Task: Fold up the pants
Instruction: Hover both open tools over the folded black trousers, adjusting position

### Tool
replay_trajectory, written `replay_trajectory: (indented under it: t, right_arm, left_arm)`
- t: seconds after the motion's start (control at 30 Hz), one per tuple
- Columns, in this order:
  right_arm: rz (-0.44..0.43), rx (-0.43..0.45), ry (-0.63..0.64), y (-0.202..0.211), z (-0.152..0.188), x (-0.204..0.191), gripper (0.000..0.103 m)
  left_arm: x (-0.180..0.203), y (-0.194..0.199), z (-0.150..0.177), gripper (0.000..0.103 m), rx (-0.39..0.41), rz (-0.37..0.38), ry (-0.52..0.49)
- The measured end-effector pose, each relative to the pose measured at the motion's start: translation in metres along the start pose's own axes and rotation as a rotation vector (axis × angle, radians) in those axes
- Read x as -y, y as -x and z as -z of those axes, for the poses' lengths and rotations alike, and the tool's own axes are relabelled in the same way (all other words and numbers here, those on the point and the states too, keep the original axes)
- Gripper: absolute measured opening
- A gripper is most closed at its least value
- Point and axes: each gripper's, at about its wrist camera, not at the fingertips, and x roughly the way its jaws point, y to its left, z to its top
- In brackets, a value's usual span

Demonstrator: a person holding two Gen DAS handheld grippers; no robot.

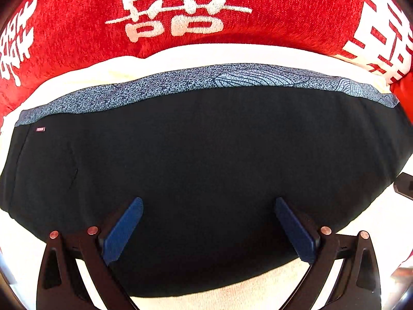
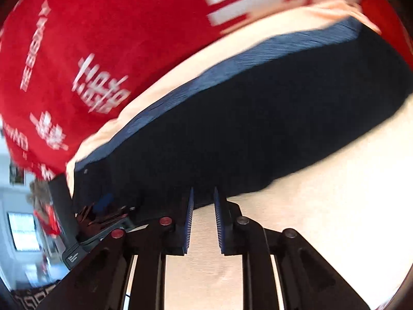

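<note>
Black pants lie flat on a pale sheet, with a blue patterned waistband along their far edge. My left gripper hovers over the near half of the pants, open wide, with nothing between its blue pads. In the blurred right wrist view the pants run diagonally and the waistband is on the upper side. My right gripper sits at their near edge with its jaws close together. A narrow gap shows the pale sheet between them, and no cloth is pinched.
A red blanket with white lettering is bunched along the far side of the sheet, also seen as the red blanket. A dark device lies over the pants' left end. A room with a bright window shows at far left.
</note>
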Motion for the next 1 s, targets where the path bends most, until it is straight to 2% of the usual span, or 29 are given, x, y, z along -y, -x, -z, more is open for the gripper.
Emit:
replay_trajectory:
  t: [0.07, 0.13, 0.2, 0.27, 0.33, 0.37, 0.4, 0.7, 1.0]
  right_arm:
    - [0.027, -0.011, 0.044, -0.016, 0.0, -0.017, 0.018]
    - [0.047, -0.067, 0.011, -0.038, -0.001, -0.014, 0.019]
    - [0.009, -0.055, -0.055, -0.039, 0.003, -0.004, 0.019]
    - [0.01, -0.074, -0.069, -0.033, 0.007, 0.0, 0.019]
    - [0.038, -0.092, -0.062, -0.023, 0.019, 0.006, 0.026]
    - [0.052, -0.103, -0.058, -0.02, 0.024, 0.01, 0.035]
    - [0.06, -0.108, -0.061, -0.014, 0.029, 0.017, 0.039]
    - [0.102, -0.114, -0.172, 0.014, 0.056, 0.067, 0.039]
    - [0.091, -0.094, -0.208, 0.032, 0.048, 0.099, 0.039]
  left_arm:
    - [-0.001, -0.001, 0.001, 0.103, -0.008, 0.006, 0.02]
    - [-0.001, -0.003, -0.002, 0.103, -0.011, 0.006, 0.024]
    - [0.002, -0.001, -0.001, 0.103, -0.011, -0.007, 0.016]
    - [0.006, 0.002, -0.002, 0.103, -0.015, -0.014, 0.014]
    - [-0.005, 0.009, 0.002, 0.103, -0.022, -0.013, 0.02]
    - [-0.004, 0.01, 0.001, 0.103, -0.032, -0.012, 0.028]
    - [-0.003, 0.01, 0.001, 0.103, -0.042, -0.011, 0.038]
    - [0.008, 0.011, -0.009, 0.103, -0.079, -0.074, 0.014]
    - [0.026, 0.008, -0.023, 0.103, -0.123, -0.175, -0.007]
